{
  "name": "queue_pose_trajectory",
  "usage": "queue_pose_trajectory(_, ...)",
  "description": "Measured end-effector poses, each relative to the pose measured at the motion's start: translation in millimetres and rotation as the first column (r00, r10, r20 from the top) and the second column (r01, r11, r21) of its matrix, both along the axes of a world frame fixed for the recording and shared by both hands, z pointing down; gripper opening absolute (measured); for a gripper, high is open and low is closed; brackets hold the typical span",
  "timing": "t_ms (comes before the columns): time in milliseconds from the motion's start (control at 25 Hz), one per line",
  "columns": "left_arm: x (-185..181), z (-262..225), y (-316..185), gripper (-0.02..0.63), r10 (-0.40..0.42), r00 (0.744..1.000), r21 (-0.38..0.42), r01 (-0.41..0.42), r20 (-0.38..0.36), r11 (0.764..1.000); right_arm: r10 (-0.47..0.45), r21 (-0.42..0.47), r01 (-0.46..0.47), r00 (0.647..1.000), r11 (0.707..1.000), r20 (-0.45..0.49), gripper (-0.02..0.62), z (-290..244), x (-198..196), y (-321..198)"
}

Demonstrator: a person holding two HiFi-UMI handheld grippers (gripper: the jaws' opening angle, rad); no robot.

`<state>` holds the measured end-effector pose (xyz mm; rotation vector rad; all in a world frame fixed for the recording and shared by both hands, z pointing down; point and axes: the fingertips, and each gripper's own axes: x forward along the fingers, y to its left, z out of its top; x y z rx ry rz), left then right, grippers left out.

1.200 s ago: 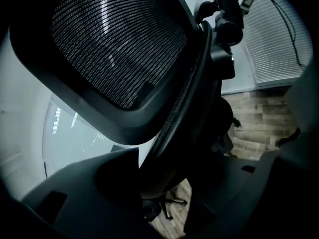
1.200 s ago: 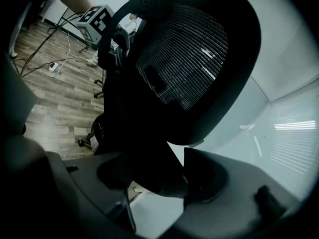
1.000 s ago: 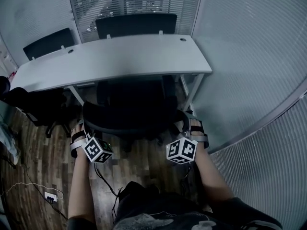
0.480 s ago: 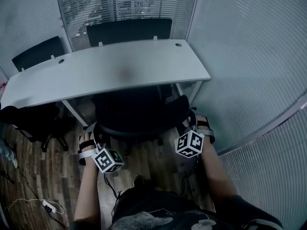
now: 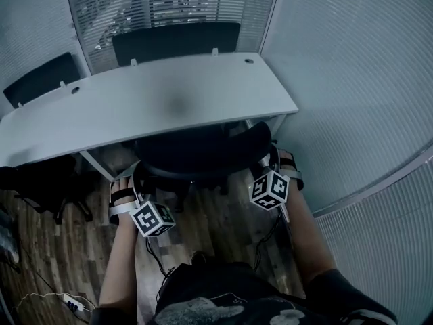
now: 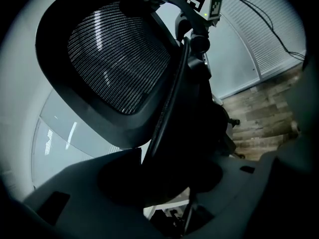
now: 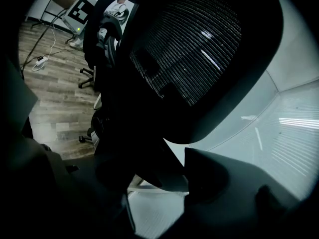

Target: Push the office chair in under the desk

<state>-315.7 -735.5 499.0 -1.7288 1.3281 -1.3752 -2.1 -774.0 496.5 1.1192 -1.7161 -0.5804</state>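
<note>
The black mesh office chair (image 5: 203,156) stands with its seat tucked beneath the white desk (image 5: 169,100); only its backrest top shows in the head view. My left gripper (image 5: 137,178) is at the backrest's left edge. In the left gripper view, the backrest (image 6: 114,59) rim runs down between the jaws of that gripper (image 6: 179,168), which are closing on it. My right gripper (image 5: 268,164) is at the backrest's right edge. The rim of the backrest (image 7: 199,49) also lies inside the right gripper (image 7: 149,178), with a sliver of light beside one finger.
A second black chair (image 5: 176,40) stands behind the desk, another (image 5: 40,76) at the back left, and one (image 5: 40,181) on the left near the desk leg. Glass walls with blinds (image 5: 352,80) close in the right side. A power strip (image 5: 67,303) and cables lie on the wood floor.
The chair has rolled forward under the desk, and both grippers have moved forward with its backrest. The desk edge now covers more of the seat.
</note>
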Motion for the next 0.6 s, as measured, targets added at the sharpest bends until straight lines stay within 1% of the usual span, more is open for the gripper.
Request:
queue_pose_trajectory(240, -13, -2, -65, 0.236, 0.015, 1.0, -0.005, -0.015, 0.001, 1.0, 0.036, 0.032, -0.036, 0.999, 0.999, -0.011, 0.288, -5, -13, -66)
queue_pose_trajectory(400, -16, 0, -71, 0.235, 0.037, 0.999, 0.001, -0.037, 0.006, 0.999, 0.056, 0.043, -0.055, 0.998, 0.998, -0.01, 0.288, -3, -16, -67)
queue_pose_trajectory(600, -18, 6, -80, 0.235, 0.045, 0.999, 0.017, -0.045, 0.005, 0.999, 0.073, 0.052, -0.073, 0.997, 0.996, -0.008, 0.288, 5, -17, -72)
